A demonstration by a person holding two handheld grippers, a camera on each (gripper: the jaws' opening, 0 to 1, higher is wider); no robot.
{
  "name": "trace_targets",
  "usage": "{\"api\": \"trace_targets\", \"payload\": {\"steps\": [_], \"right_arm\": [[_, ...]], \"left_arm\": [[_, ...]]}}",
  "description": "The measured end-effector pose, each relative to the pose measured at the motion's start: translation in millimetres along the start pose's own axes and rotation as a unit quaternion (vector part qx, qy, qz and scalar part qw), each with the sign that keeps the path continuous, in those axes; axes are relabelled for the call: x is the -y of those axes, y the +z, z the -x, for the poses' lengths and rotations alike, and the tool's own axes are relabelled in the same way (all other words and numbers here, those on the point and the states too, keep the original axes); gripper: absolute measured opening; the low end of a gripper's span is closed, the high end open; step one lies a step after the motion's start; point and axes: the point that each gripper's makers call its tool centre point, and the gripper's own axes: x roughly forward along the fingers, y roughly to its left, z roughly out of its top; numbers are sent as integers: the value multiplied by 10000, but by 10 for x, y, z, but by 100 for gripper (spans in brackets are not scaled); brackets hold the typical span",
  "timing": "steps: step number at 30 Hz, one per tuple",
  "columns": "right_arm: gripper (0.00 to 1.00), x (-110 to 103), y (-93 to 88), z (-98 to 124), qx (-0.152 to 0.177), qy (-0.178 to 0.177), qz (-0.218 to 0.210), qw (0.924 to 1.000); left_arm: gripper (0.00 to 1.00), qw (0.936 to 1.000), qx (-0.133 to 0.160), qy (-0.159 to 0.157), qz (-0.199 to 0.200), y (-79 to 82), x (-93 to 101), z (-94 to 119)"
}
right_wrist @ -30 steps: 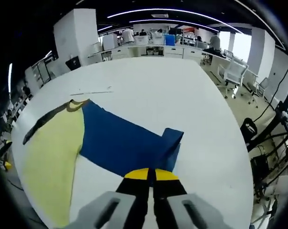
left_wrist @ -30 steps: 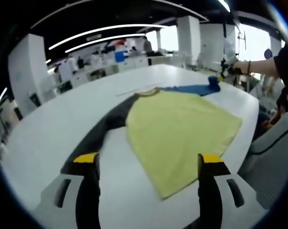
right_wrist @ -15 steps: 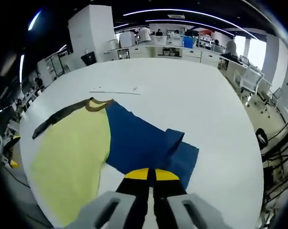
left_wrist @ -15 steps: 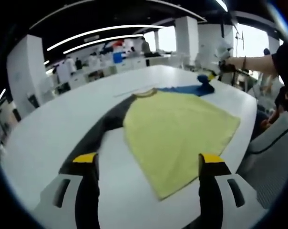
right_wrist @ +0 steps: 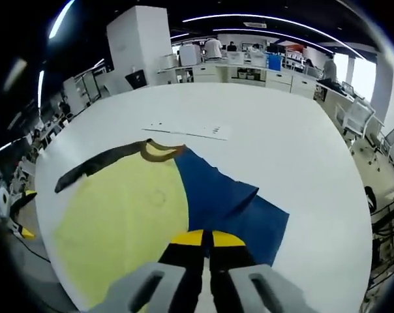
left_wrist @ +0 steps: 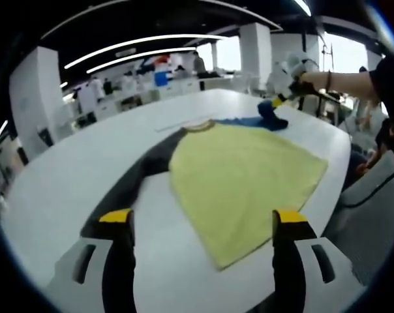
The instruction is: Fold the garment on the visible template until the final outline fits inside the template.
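A garment lies flat on the white table point(left_wrist: 66, 176). It has a yellow body point(left_wrist: 242, 176), a dark sleeve point(left_wrist: 128, 186) stretched toward me and a blue sleeve point(left_wrist: 249, 121) at the far side. My left gripper point(left_wrist: 200, 218) hovers open above the table near the hem, holding nothing. In the left gripper view the right gripper point(left_wrist: 275, 104) holds the blue sleeve's end raised. In the right gripper view my right gripper point(right_wrist: 205, 238) is shut on the blue sleeve point(right_wrist: 229, 202), beside the yellow body point(right_wrist: 125, 222), the collar point(right_wrist: 159, 149) and the dark sleeve point(right_wrist: 96, 166).
A thin white strip with small marks point(right_wrist: 187, 129) lies on the table just beyond the collar. A person's arm point(left_wrist: 353, 81) reaches in from the right. The table edge point(left_wrist: 344, 163) runs close to the hem, with office chairs point(right_wrist: 357, 114) and desks beyond.
My right gripper has carried the blue sleeve's end up and inward toward the yellow body, so the sleeve now folds over itself. My left gripper has stayed put.
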Motion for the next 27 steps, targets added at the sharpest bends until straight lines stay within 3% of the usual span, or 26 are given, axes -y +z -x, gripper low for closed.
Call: {"api": "trace_targets", "payload": {"steps": [27], "right_arm": [[0,-855,293,-232,91,541,294,9981]], "left_arm": [[84,9999,-40,-124,21,-71,28,-7]]}}
